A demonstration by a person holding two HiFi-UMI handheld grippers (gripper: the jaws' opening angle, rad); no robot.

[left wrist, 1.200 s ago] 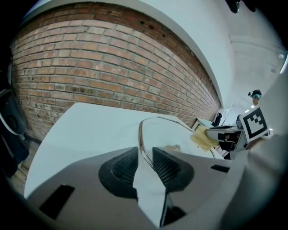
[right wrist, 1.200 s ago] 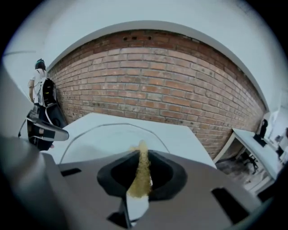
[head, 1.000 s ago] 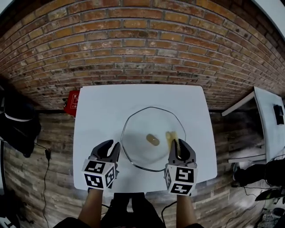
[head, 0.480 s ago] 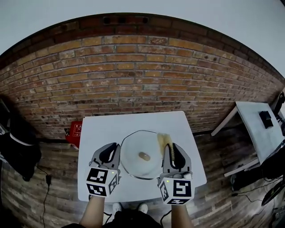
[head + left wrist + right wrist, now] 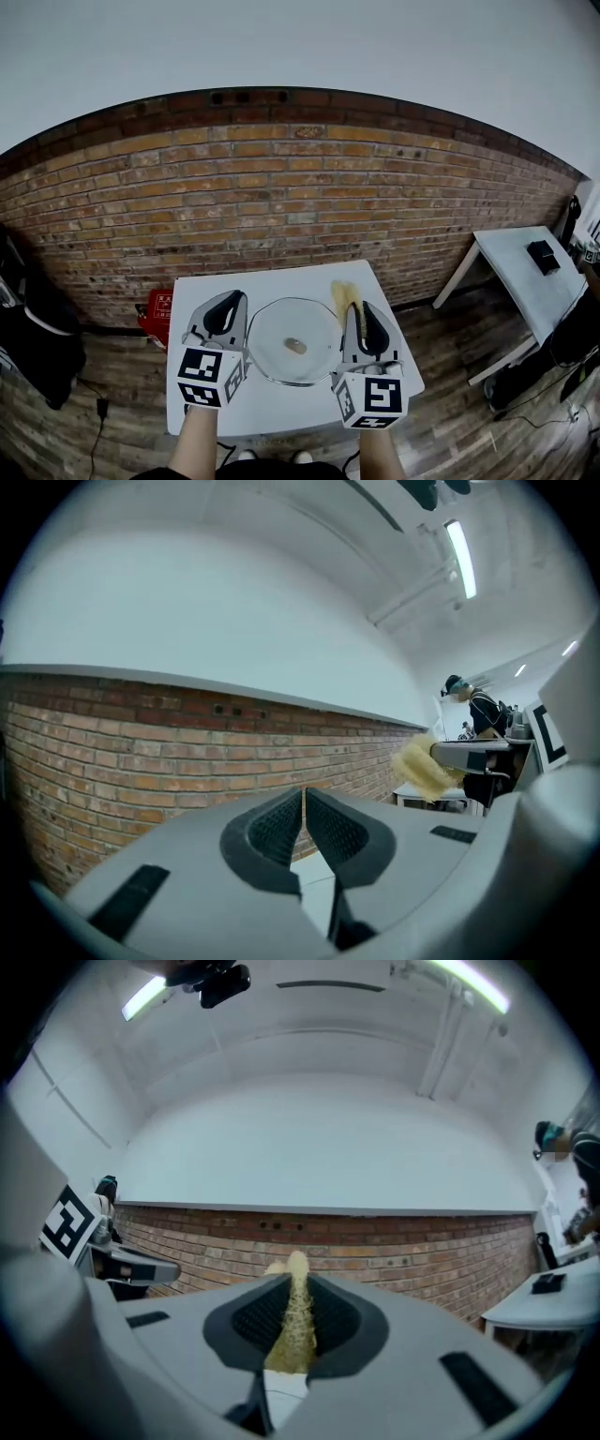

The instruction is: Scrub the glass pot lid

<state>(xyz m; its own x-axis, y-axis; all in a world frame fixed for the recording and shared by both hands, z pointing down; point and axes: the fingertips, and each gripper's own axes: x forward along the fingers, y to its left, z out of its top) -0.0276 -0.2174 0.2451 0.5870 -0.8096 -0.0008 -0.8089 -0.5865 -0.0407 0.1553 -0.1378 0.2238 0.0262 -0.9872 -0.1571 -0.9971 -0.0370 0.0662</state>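
The round glass pot lid, with a small tan knob at its middle, lies flat on the white table far below both grippers. My left gripper is held up at the lid's left; its jaws have just been closing and now meet with nothing between them. At the lid's right, my right gripper is shut on a yellow sponge, which stands edgewise between the pads and sticks out past the tips. Both grippers point level toward the brick wall.
A brick wall stands behind the table. A red box sits on the wooden floor at the table's left. A second white table with a black object is at the right. Dark gear is at the far left.
Both grippers have risen well above the table, and the view has tilted up, so the lid looks smaller. The left jaws have closed. The sponge stayed in the right gripper.
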